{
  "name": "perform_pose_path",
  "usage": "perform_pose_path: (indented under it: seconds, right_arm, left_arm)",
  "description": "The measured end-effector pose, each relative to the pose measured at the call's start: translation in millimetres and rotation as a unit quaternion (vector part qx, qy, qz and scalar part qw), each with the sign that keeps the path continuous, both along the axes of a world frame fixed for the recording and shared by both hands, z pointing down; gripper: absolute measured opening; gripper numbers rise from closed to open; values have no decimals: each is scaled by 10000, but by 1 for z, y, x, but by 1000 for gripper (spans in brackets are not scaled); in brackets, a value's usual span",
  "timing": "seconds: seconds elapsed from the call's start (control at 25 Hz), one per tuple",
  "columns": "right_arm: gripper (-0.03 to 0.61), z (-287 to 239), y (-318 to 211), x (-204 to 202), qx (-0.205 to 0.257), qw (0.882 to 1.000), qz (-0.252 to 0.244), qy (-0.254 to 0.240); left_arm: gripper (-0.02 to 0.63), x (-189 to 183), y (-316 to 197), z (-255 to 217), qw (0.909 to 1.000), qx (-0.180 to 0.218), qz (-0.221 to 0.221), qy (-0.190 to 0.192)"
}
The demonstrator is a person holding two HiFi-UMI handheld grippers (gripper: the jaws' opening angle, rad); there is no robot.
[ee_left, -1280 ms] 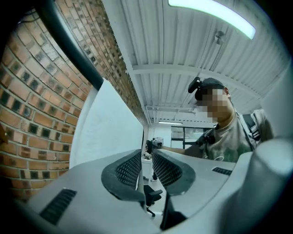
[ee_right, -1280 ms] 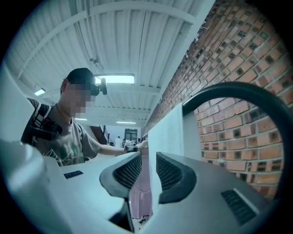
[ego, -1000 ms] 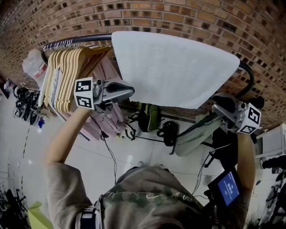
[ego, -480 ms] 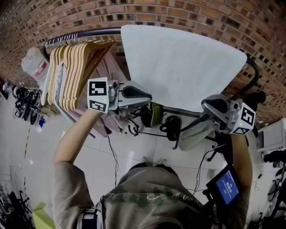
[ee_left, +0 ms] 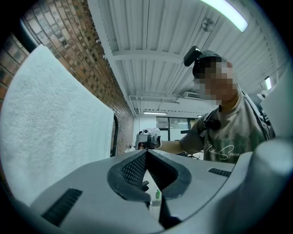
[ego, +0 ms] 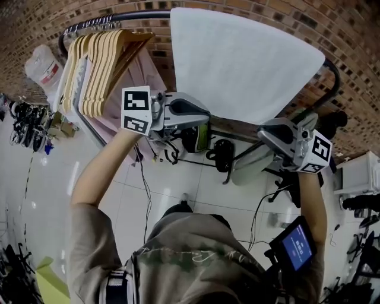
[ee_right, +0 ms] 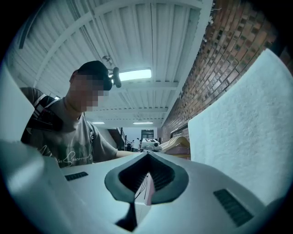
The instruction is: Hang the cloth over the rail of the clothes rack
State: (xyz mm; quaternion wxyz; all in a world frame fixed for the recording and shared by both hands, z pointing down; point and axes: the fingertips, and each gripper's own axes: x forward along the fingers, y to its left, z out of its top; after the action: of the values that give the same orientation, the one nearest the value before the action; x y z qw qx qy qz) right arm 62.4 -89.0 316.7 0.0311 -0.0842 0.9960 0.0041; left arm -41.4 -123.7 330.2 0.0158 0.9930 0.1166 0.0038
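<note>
Red-brown brick wall [ego: 35, 18] rises behind the rack, with glossy white floor tiles [ego: 47, 178] spreading below it. At the left gripper [ee_left: 146, 151] the two ribbed black jaws are clenched tip to tip with nothing caught between them, and the right gripper [ee_right: 147, 154] is likewise pressed closed and empty, only background showing through the hollow behind its tips. Both grippers point level toward each other, each visible far off in the other's view, with the person's arms stretched out behind them. Just beside each one, on the wall side, hangs the wide white terry cloth [ego: 243, 59]; neither pair of jaws holds it. In the head view the left gripper sits at the cloth's lower left edge and the right gripper below its lower right corner. The cloth is draped over the black metal rail [ego: 139, 15] of the clothes rack and spread flat, filling the stretch between a packed row of pale wooden hangers [ego: 98, 65] on the left and the rail's downward bend on the right. Pink garments [ego: 139, 71] hang under the hangers. Near the person's right forearm a small device with a blue screen [ego: 295, 249] is lit.
</note>
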Motion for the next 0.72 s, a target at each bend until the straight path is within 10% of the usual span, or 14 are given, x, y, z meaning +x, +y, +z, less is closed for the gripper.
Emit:
perform_pose_path:
  seconds: [0.72]
  right_arm:
    - [6,47,161,-18,-293,9971,-697,73]
  left_arm:
    - [3,52,206,26,9996,-103,-65,-238]
